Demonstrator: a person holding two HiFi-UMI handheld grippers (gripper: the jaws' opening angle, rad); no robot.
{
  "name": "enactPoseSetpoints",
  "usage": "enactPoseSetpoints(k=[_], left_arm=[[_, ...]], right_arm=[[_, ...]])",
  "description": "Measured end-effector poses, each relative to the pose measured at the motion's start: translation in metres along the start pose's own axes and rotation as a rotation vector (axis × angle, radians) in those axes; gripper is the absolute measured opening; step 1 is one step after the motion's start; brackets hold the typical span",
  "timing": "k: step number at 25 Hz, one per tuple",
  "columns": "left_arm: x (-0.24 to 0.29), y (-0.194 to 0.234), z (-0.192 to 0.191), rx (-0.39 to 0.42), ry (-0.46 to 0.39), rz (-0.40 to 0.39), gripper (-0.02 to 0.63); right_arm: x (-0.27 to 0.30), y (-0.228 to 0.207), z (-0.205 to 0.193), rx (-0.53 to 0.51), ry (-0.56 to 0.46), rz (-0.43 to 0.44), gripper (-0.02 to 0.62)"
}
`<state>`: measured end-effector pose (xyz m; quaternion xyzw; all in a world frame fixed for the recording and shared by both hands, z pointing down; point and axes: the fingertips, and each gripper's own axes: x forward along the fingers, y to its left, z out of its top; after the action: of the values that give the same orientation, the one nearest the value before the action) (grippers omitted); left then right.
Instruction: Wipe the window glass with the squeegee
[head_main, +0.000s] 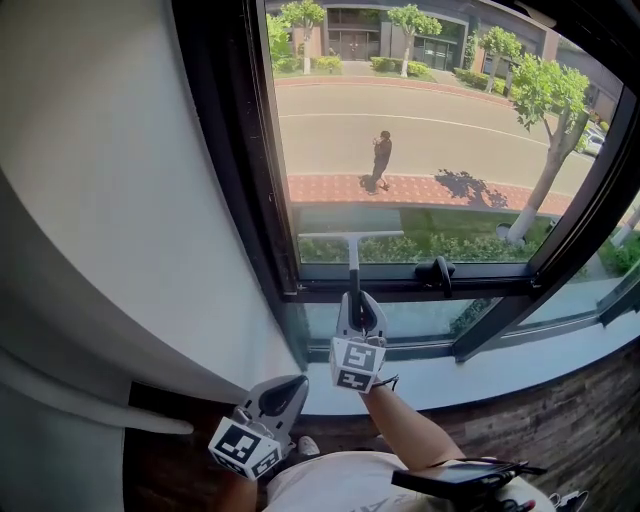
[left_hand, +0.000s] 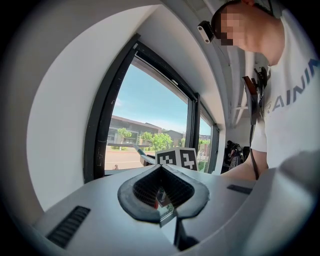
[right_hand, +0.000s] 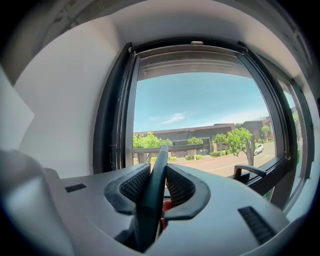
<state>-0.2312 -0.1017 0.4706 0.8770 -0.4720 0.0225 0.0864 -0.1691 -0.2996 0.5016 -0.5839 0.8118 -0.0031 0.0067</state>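
Left gripper (head_main: 283, 392): jaws pressed together on nothing. It hangs low by the body, probably idle because one tool is enough for the wipe.
Right gripper (head_main: 357, 305): jaws clamped on the squeegee (head_main: 352, 250) handle, held up at the pane.
Squeegee: handle upright, blade level near the bottom edge of the glass (head_main: 430, 120). Whether the blade touches the glass is unclear.
Latch (head_main: 437, 270): on the lower frame, just right of the blade, and may block a sideways stroke.
Containers: none in view.

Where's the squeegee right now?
In the head view, the squeegee is mid-frame, its handle clamped in the right gripper, its blade low on the window glass, left of the black latch.
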Motion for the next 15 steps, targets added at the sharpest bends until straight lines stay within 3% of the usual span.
enactPoseSetpoints(k=[15], left_arm=[[0.000, -0.001, -0.010, -0.009, 0.043, -0.013, 0.018]], right_arm=[[0.000, -0.007, -0.067, 0.049, 0.184, 0.004, 0.103]])
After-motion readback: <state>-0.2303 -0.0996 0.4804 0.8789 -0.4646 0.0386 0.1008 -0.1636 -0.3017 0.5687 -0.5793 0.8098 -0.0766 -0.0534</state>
